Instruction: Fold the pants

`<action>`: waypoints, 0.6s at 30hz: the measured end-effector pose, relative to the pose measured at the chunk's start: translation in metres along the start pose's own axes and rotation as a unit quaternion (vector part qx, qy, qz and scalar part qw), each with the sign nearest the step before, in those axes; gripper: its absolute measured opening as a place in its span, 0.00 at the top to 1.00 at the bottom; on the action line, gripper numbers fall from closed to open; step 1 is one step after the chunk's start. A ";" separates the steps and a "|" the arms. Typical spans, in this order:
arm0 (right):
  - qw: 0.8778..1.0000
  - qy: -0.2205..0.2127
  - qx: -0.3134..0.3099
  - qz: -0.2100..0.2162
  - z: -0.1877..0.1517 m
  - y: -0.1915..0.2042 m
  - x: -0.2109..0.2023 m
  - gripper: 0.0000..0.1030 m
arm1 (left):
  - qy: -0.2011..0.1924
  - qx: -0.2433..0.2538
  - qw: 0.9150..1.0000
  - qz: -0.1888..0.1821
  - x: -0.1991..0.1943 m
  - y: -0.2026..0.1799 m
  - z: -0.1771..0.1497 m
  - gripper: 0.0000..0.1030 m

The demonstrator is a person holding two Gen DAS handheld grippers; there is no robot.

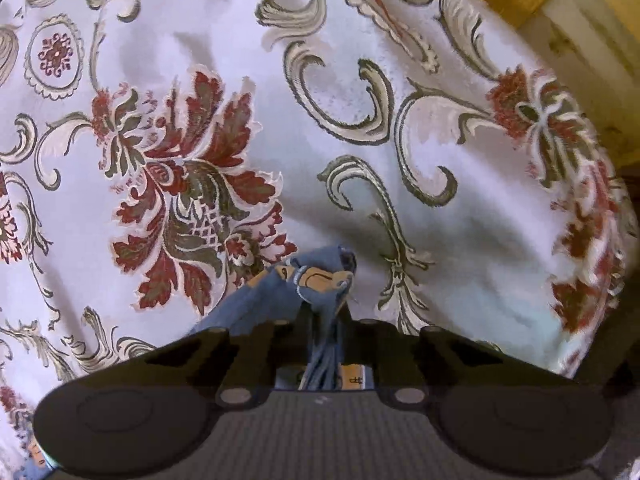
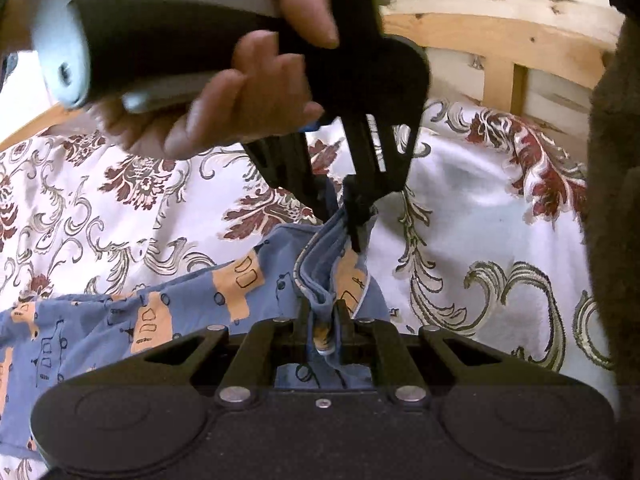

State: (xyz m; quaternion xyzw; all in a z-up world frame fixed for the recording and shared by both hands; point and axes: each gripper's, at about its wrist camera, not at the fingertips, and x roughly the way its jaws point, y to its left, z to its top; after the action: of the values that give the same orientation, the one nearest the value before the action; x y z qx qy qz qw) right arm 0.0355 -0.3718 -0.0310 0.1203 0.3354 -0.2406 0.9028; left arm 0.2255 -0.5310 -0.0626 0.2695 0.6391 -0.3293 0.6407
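Observation:
The pants are blue with orange patches and black line drawings; they lie bunched on a floral bedspread and trail off to the left. My right gripper is shut on a folded edge of the pants. Just beyond it, my left gripper, held in a person's hand, pinches the same gathered edge from above. In the left wrist view, the left gripper is shut on a bunched tip of the pants, lifted above the bedspread.
A wooden bed frame runs along the far edge of the bedspread. A dark brown fuzzy thing fills the right edge of the right wrist view. Wooden slats show at the upper right in the left wrist view.

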 end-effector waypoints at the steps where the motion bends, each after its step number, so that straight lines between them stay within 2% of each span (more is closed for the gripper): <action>1: 1.000 -0.003 -0.005 0.001 0.000 0.001 -0.004 0.91 | -0.006 -0.002 1.000 -0.013 -0.005 0.006 -0.005 0.89; 6: 0.998 -0.039 -0.039 0.019 -0.004 0.007 -0.034 0.91 | -0.047 -0.020 0.994 -0.099 -0.030 0.041 -0.036 0.89; 10: 0.992 -0.062 -0.094 0.060 -0.007 0.024 -0.052 0.91 | -0.101 -0.036 0.980 -0.168 -0.052 0.086 -0.083 0.89; 14: 0.975 -0.069 -0.182 0.107 -0.018 0.056 -0.065 0.91 | -0.147 -0.058 0.963 -0.220 -0.058 0.138 -0.126 0.89; 18: 0.950 -0.031 -0.273 0.146 -0.038 0.089 -0.060 0.91 | -0.164 -0.094 0.949 -0.251 -0.034 0.186 -0.167 0.89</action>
State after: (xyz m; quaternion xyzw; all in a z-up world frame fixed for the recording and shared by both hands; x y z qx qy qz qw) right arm 0.0214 -0.2599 -0.0148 -0.0910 0.3389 -0.0088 0.9364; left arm 0.2618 -0.2814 -0.0492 -0.0184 0.6003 -0.4577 0.6556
